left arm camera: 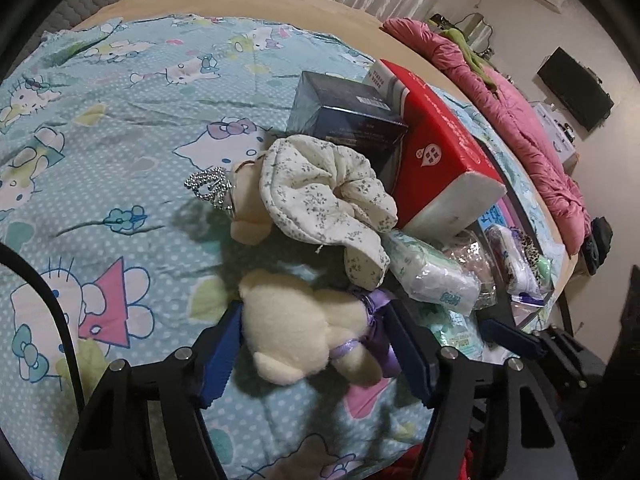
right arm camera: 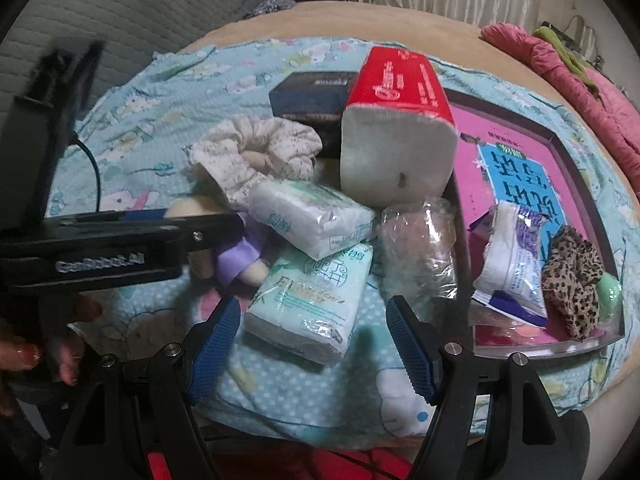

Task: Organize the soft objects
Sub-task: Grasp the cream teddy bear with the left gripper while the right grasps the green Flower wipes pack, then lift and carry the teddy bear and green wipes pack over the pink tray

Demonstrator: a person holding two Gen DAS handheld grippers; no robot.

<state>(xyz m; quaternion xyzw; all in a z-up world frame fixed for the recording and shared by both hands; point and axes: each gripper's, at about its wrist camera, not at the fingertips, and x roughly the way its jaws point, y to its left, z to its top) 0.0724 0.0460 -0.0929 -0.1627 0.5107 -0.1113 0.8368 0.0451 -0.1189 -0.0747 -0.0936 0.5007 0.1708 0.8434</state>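
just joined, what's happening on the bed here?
A person with two handheld grippers is sorting soft items on the cartoon quilt. The left gripper straddles a cream plush toy, pads close on either side. The right gripper hangs open over a green tissue pack, not gripping it.

- Left hand-held gripper (left arm camera: pixel 316 344): black arms, blue ribbed pads, silver screws.
- Right hand-held gripper (right arm camera: pixel 314 346): the same build.
- At the right wrist view's left edge: white lettering, a black cable.
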